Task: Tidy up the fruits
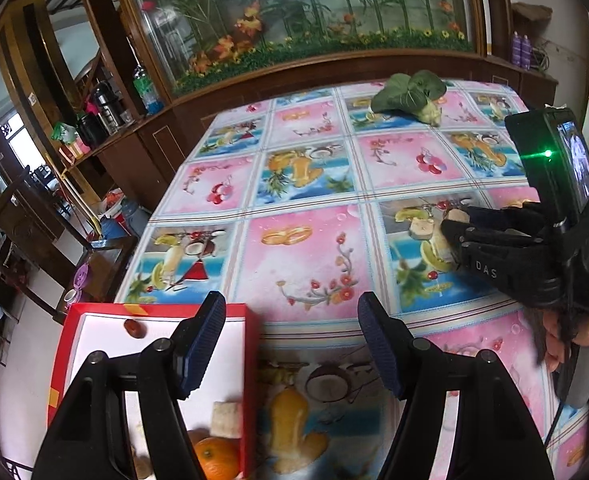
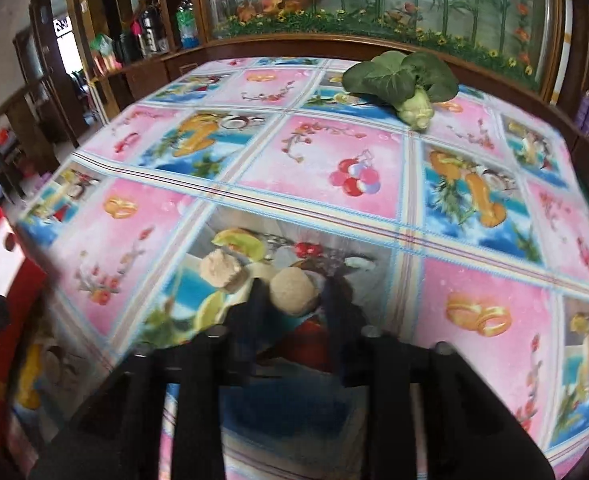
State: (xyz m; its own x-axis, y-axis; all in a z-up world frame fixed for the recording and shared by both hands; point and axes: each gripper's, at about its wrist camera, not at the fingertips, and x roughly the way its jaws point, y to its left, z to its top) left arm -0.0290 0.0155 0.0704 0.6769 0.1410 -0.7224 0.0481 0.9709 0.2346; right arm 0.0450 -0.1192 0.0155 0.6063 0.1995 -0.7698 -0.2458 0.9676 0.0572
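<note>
A red box with a white inside sits at the table's near left corner. It holds a small red fruit, a banana chunk and an orange. My left gripper hovers open and holds nothing, its left finger over the box. My right gripper is shut on a pale round banana piece, low over the tablecloth. A second banana piece lies just left of it. In the left wrist view the right gripper is at the right beside that loose piece.
A leafy green vegetable lies at the table's far side. The fruit-printed tablecloth covers the whole table. A wooden cabinet with a glass flower display runs behind it. A person's hand holds the right gripper's handle.
</note>
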